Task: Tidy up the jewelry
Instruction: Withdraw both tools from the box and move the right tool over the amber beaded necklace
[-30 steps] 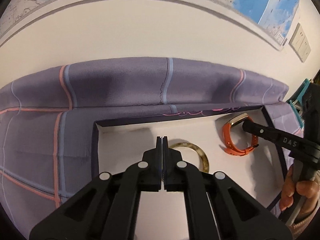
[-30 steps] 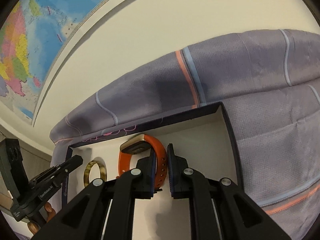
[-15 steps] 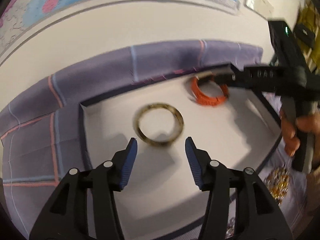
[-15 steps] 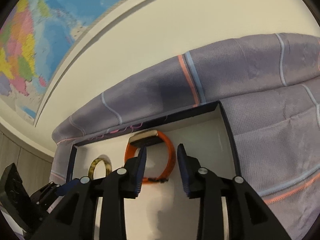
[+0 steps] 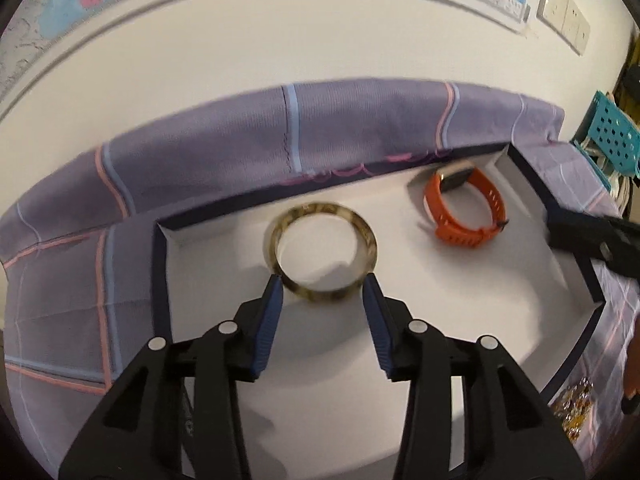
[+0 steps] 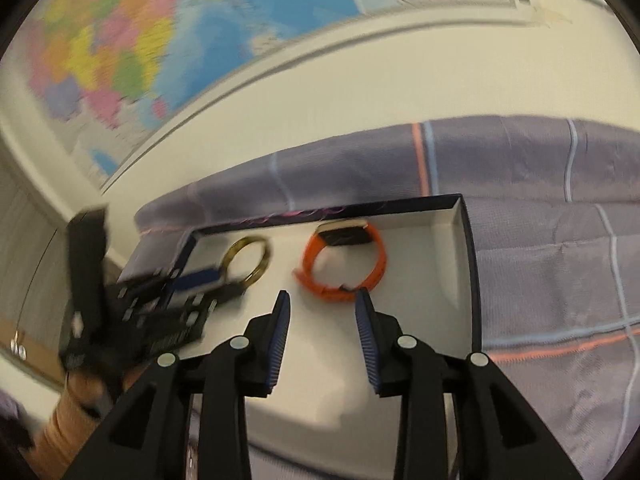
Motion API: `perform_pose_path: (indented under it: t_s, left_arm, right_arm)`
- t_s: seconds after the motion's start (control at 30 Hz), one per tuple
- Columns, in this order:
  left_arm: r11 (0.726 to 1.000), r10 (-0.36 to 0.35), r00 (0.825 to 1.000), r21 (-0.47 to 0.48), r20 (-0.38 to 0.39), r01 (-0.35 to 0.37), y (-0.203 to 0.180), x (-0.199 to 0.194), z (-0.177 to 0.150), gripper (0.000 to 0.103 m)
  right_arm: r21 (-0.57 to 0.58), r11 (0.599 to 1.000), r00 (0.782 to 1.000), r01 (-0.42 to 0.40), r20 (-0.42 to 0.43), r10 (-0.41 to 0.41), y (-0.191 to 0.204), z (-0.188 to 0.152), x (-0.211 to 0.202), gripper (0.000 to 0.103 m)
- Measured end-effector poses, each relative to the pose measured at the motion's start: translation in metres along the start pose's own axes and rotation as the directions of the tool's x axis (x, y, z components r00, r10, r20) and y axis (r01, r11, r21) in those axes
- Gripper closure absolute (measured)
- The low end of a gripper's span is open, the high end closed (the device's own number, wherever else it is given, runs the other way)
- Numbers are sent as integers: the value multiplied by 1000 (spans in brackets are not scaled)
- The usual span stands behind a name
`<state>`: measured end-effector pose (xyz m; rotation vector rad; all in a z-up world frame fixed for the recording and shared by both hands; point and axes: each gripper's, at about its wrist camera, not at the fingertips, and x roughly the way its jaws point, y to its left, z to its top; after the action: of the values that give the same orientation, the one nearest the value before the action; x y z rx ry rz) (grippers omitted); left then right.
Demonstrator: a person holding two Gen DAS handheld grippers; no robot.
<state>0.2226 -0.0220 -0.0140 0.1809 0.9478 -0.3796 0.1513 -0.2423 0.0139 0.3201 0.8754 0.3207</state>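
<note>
Two bracelets laid in an open box, both hand-held grippers empty

The left hand-held gripper (image 5: 323,290) is held apart, its jaws just closed slightly around nothing; just ahead the bangle (image 5: 322,252) lies flat, likely rigid and slippery, best pinched across its rim. The right hand-held gripper (image 6: 322,304), just opened, is empty; ahead, the orange watch band (image 6: 344,264) looks soft and light in the box (image 6: 466,240).

left hand-held gripper (image 5: 323,294): released bangle (image 5: 321,253) | right hand-held gripper (image 6: 322,312): released watch (image 6: 343,258)
</note>
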Motion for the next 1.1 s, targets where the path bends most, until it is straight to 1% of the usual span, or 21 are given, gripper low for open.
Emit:
perform_pose_path:
  t_s: [0.03, 0.07, 0.1, 0.17, 0.23, 0.3, 0.37, 0.43, 0.53, 0.57, 0.6, 0.63, 0.67, 0.7, 0.77, 0.83, 0.87, 0.9, 0.97, 1.07, 1.1]
  left_arm:
    - [1000, -3, 1000, 1, 8, 3, -1, -4, 0, 62]
    - [1000, -12, 1000, 0, 19, 12, -2, -10, -1, 62]
    - [1000, -16, 999, 1, 32, 16, -3, -16, -3, 62]
    - [1000, -25, 998, 7, 64, 25, -5, -34, -12, 58]
    - [1000, -24, 996, 12, 88, 23, -8, -49, -23, 57]
    - [999, -42, 992, 26, 115, 40, -13, -68, -40, 54]
    - [998, -44, 991, 43, 129, 38, -19, -83, -55, 51]
    - [998, -42, 990, 59, 136, 34, -26, -93, -70, 50]
    - [996, -52, 989, 85, 140, 41, -39, -103, -94, 49]
    - [995, -50, 989, 90, 142, 37, -43, -106, -102, 48]
    - [995, -50, 989, 93, 142, 37, -47, -108, -107, 48]
    - [994, -56, 989, 99, 139, 43, -50, -110, -113, 48]
    - [994, -59, 988, 100, 141, 45, -53, -112, -119, 47]
    - [994, -62, 988, 95, 140, 49, -55, -113, -125, 46]
    - [994, -75, 989, 87, 128, 64, -56, -113, -135, 46]
    - [995, -78, 990, 74, 113, 70, -55, -111, -143, 46]
    - [995, -79, 991, 69, 105, 72, -54, -110, -146, 46]
    - [996, -74, 992, 62, 101, 68, -54, -109, -149, 46]
    - [997, -69, 993, 48, 93, 64, -51, -108, -153, 46]
    - [997, -75, 993, 23, 91, 73, -46, -110, -158, 46]
    - [997, -74, 993, 18, 91, 73, -45, -110, -158, 46]
  right_arm:
    - [-31, 1000, 1000, -4, 3, 4, 4, -5, -8, 64]
    - [-65, 998, 1000, -10, 3, 10, 9, -11, -14, 62]
    - [-121, 992, 1000, -20, -2, 20, 16, -21, -24, 59]
    - [-201, 979, 999, -34, -16, 32, 26, -40, -38, 58]
    - [-253, 966, 999, -45, -37, 37, 32, -57, -47, 58]
    - [-305, 950, 996, -61, -74, 40, 38, -77, -54, 58]
    - [-354, 934, 995, -42, -99, 7, 43, -95, -55, 63]
    - [-354, 933, 989, -58, -147, 6, 42, -109, -53, 82]
    - [-342, 939, 986, -42, -166, -17, 39, -120, -47, 84]
    - [-331, 942, 986, -49, -166, -7, 39, -121, -46, 84]
    - [-322, 945, 986, -58, -167, 4, 38, -122, -44, 84]
    - [-325, 944, 986, -56, -169, 0, 38, -123, -44, 80]
    - [-327, 944, 986, -48, -169, -8, 38, -124, -43, 71]
    - [-330, 944, 986, -33, -163, -23, 37, -125, -42, 65]
    - [-339, 940, 985, -34, -170, -26, 40, -126, -37, 65]
    - [-363, 932, 984, -14, -169, -51, 43, -130, -31, 65]
    - [-376, 927, 986, -10, -156, -53, 45, -131, -30, 67]
    - [-379, 925, 987, -11, -154, -51, 45, -131, -30, 73]
    - [-376, 926, 988, -15, -150, -45, 46, -131, -31, 79]
    - [-372, 928, 991, -10, -128, -41, 46, -133, -38, 86]
    - [-367, 930, 992, -10, -122, -38, 45, -131, -39, 93]
